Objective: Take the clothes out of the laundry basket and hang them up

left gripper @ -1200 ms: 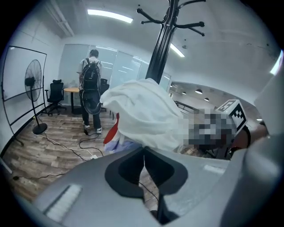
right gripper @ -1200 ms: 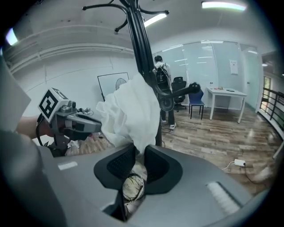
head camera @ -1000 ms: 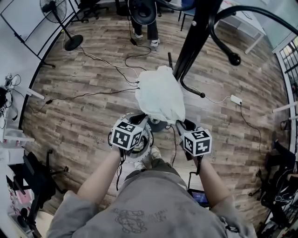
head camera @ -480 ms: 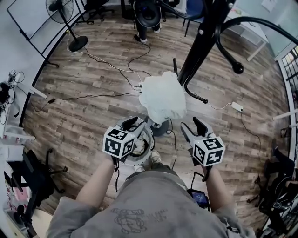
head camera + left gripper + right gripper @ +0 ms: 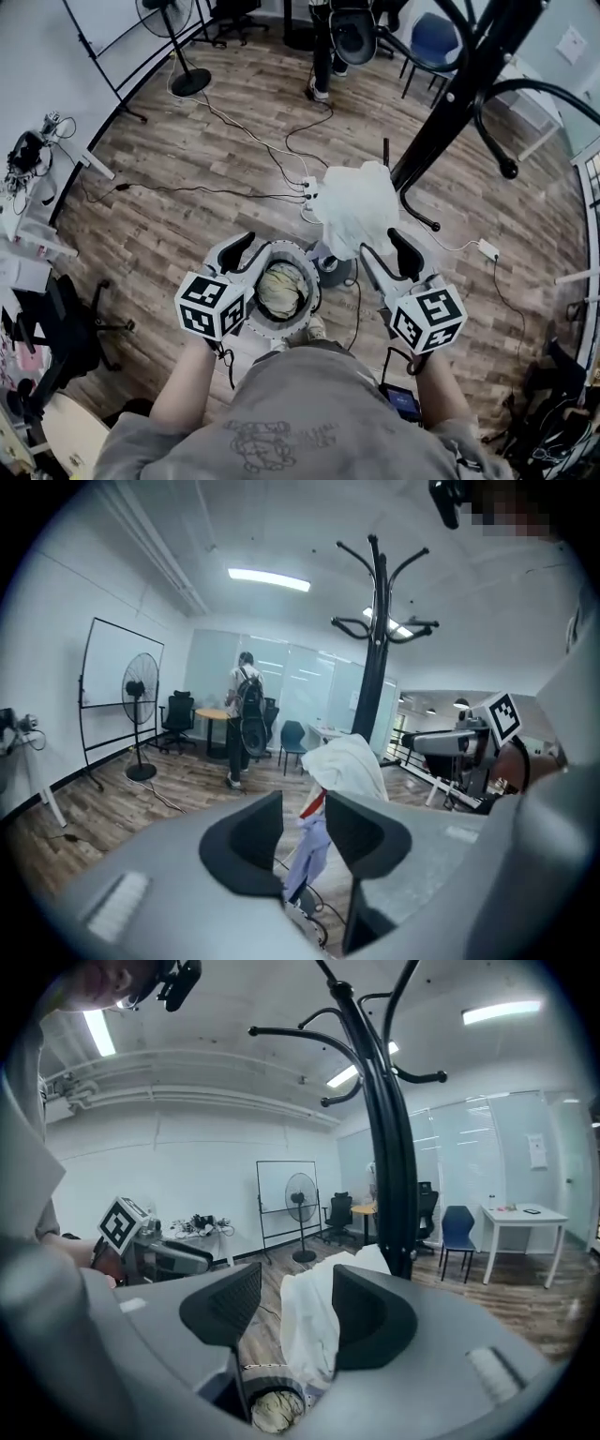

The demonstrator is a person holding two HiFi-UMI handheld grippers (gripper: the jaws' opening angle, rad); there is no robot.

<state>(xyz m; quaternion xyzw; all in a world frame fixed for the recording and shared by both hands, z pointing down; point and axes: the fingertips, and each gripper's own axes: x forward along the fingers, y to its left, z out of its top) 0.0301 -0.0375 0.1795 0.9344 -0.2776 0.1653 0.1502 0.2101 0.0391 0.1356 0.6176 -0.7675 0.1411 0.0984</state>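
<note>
A white garment (image 5: pixel 359 208) hangs on a low hook of the black coat rack (image 5: pixel 450 112). Below it, the round laundry basket (image 5: pixel 302 272) holds a yellowish cloth (image 5: pixel 279 289). My left gripper (image 5: pixel 248 248) is open above the basket's left rim, with nothing in it. My right gripper (image 5: pixel 386 251) stands open just below the garment; its jaws have just been opening and nothing is between them. In the left gripper view the garment (image 5: pixel 349 761) hangs beyond the open left gripper (image 5: pixel 305 808). In the right gripper view it (image 5: pixel 309 1321) hangs beyond the open right gripper (image 5: pixel 295 1288), above the basket (image 5: pixel 272 1408).
Cables and a power strip (image 5: pixel 307 190) trail over the wooden floor behind the basket. A person (image 5: pixel 323 56) stands at the back near a chair (image 5: pixel 431 42). A fan (image 5: pixel 183 47) and a whiteboard (image 5: pixel 112 682) stand at the left. A phone (image 5: pixel 401 401) shows at my right hip.
The right jaws opened and let go of the white garment, which stays on the rack. Both grippers rose and drew back from it. The basket's yellowish cloth has come into view.
</note>
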